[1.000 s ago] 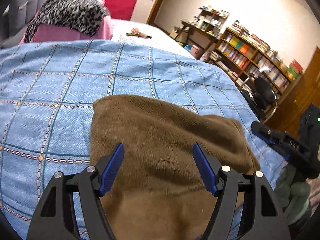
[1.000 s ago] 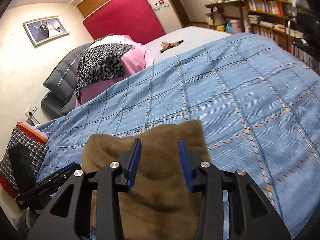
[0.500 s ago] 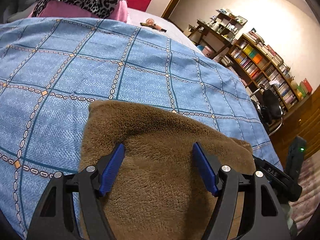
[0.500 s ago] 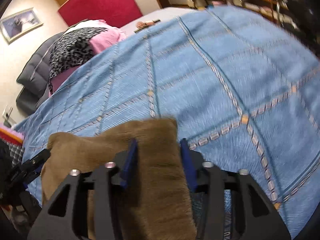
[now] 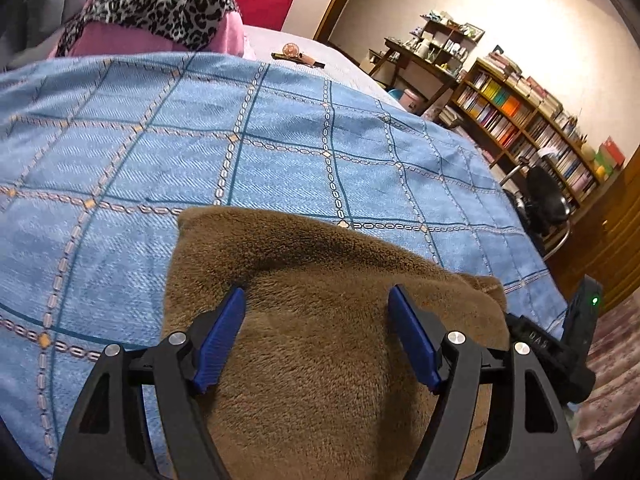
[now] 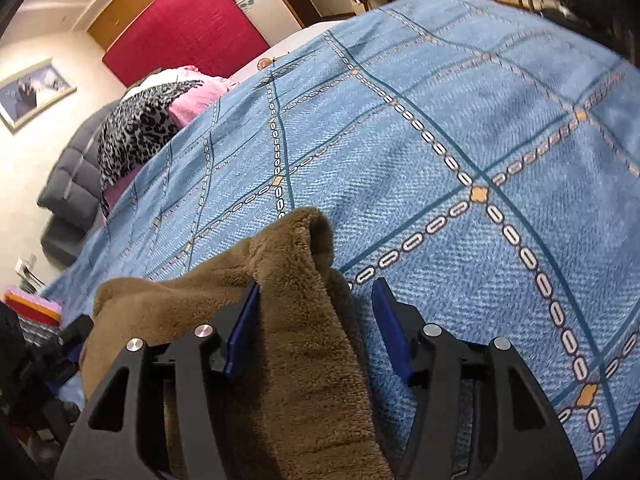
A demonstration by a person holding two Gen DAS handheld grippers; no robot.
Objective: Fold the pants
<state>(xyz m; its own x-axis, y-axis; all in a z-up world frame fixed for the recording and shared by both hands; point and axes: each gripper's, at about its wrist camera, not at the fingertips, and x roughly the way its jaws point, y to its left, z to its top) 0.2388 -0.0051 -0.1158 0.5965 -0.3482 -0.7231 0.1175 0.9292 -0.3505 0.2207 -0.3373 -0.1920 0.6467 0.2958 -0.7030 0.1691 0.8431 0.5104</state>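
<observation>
Change since half a second ago: the right gripper (image 6: 316,328) has parted its jaws, which earlier sat close on the cloth; the edge of the brown fleece pants (image 6: 304,344) now stands up in a loose roll against its left blue pad, clear of the right pad. The left wrist view has drawn back slightly, showing more of the bed.

Item, brown fleece pants (image 5: 320,332): folded bundle, lying on the near part of the blue checked bedspread with chain pattern (image 5: 280,140).

Item, left gripper (image 5: 318,340): jaws spread wide above the bundle, grasping nothing.

Item, right gripper: released, pants edge between its fingers but not pinched.

Item, leopard-print cloth over pink bedding (image 5: 160,4): at the far end of the bed.

Item, wooden bookshelf with coloured books (image 5: 532,120): against the far wall.
</observation>
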